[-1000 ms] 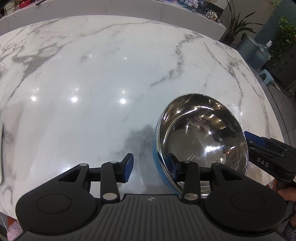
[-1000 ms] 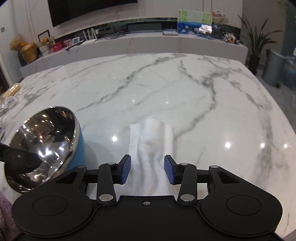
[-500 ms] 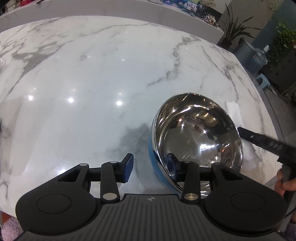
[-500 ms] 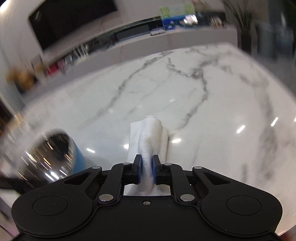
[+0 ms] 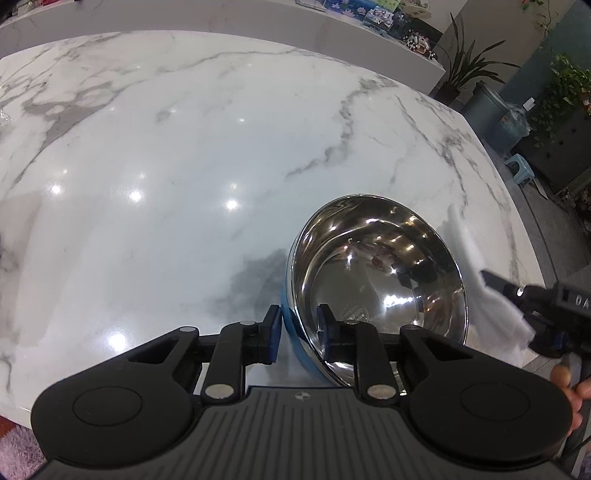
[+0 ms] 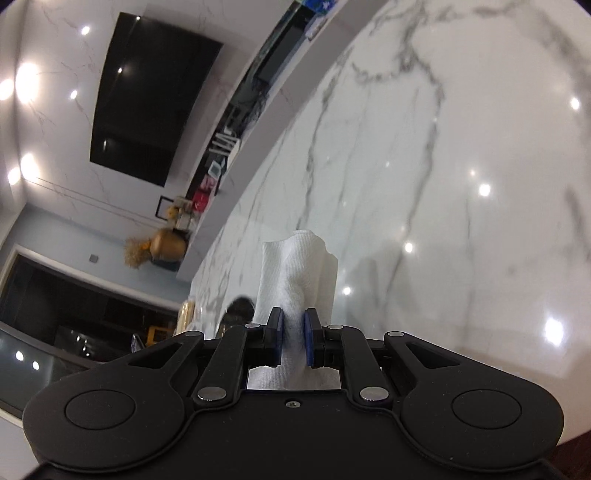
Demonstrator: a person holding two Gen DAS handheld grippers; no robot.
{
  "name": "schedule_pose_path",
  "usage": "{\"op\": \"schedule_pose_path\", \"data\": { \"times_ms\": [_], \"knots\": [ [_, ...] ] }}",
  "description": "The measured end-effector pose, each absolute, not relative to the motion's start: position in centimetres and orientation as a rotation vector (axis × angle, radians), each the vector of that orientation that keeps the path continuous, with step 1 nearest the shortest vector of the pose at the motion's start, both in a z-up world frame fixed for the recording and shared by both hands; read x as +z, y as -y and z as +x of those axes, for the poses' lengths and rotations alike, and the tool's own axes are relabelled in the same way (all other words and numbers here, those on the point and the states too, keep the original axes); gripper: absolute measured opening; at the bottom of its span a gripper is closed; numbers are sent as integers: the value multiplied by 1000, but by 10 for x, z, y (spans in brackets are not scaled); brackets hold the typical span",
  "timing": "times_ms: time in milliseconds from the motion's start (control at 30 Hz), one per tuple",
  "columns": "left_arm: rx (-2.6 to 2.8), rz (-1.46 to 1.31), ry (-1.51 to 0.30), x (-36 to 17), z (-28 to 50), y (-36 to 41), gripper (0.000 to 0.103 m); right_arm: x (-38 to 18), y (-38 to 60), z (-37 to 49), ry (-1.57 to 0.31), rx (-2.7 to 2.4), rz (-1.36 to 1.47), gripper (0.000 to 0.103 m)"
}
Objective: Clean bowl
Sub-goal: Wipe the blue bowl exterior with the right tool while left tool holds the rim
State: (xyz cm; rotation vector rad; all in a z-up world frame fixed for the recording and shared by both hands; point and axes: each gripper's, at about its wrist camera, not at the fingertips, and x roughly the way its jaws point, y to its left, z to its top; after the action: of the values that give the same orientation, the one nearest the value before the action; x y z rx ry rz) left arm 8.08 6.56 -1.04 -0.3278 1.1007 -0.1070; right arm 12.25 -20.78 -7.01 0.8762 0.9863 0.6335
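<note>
A steel bowl [image 5: 380, 273] with a blue outside sits tilted on the white marble table [image 5: 184, 147]. My left gripper [image 5: 297, 334] is shut on the bowl's near rim, one finger outside, one inside. My right gripper [image 6: 293, 338] is shut on a folded white paper towel [image 6: 295, 269] and holds it lifted off the table, rolled to the left. In the left wrist view the right gripper [image 5: 517, 295] and its paper towel [image 5: 476, 280] are just right of the bowl. The bowl is not in the right wrist view.
The marble table's right edge [image 5: 517, 206] runs close to the bowl. A long counter [image 5: 221, 14] with small items stands behind the table. A bin [image 5: 491, 107] and plants [image 5: 565, 88] are off the far right. A dark screen [image 6: 147, 92] hangs on the wall.
My left gripper closed on the bowl's rim. My right gripper closed on the paper towel, lifted it off the table and rolled left toward the bowl.
</note>
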Motion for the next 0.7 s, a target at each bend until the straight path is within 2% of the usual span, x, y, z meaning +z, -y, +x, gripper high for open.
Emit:
{"op": "schedule_pose_path", "data": {
  "times_ms": [467, 700],
  "knots": [
    [-57, -293, -1089, -13, 105, -64, 18, -69, 197, 142, -1004, 630, 904, 11],
    [-55, -285, -1100, -18, 111, -63, 18, -87, 189, 144, -1036, 575, 906, 11]
  ]
}}
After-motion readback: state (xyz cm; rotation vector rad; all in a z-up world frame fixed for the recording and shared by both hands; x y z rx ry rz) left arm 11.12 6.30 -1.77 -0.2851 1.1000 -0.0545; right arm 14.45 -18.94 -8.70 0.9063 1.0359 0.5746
